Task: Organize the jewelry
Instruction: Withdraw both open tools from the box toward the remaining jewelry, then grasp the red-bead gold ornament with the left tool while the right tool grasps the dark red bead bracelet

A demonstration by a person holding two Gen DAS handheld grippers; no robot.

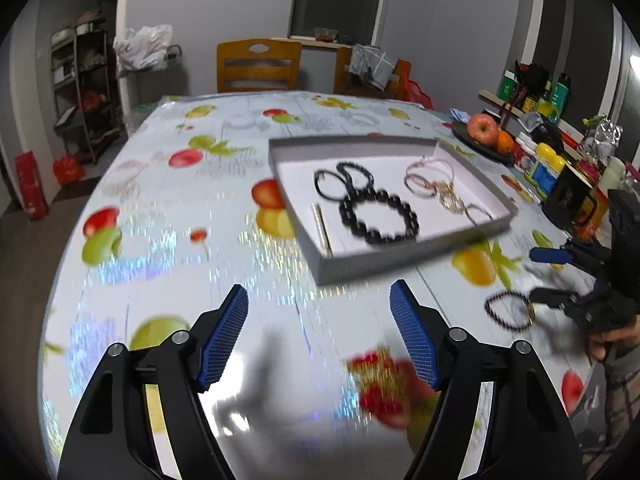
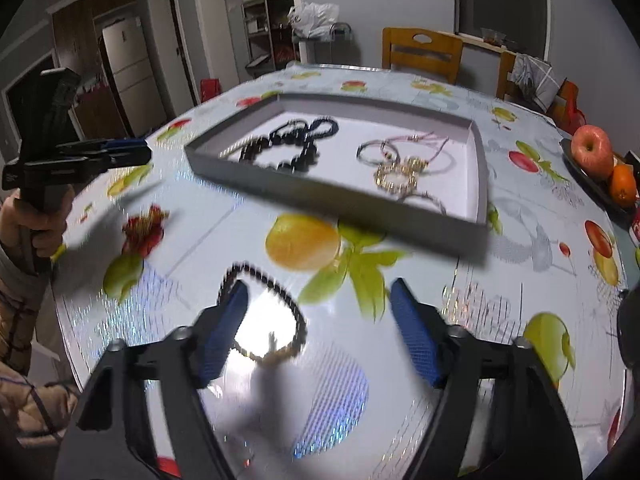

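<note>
Both grippers hover w/ jaws apart, empty.
Right gripper (image 2: 318,334) over beaded bracelet (image 2: 264,316); tray (image 2: 336,204) at 12 o'clock; left gripper (image 1: 320,336) over table.

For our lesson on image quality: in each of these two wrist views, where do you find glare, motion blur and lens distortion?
Left wrist view: the glossy fruit-print tablecloth glares between the open left gripper; the red beaded bracelet is smeared; the grey cardboard tray has a blurred near edge. Right wrist view: glare inside the thin dark beaded bracelet; table edges bow, corners go black.
</note>
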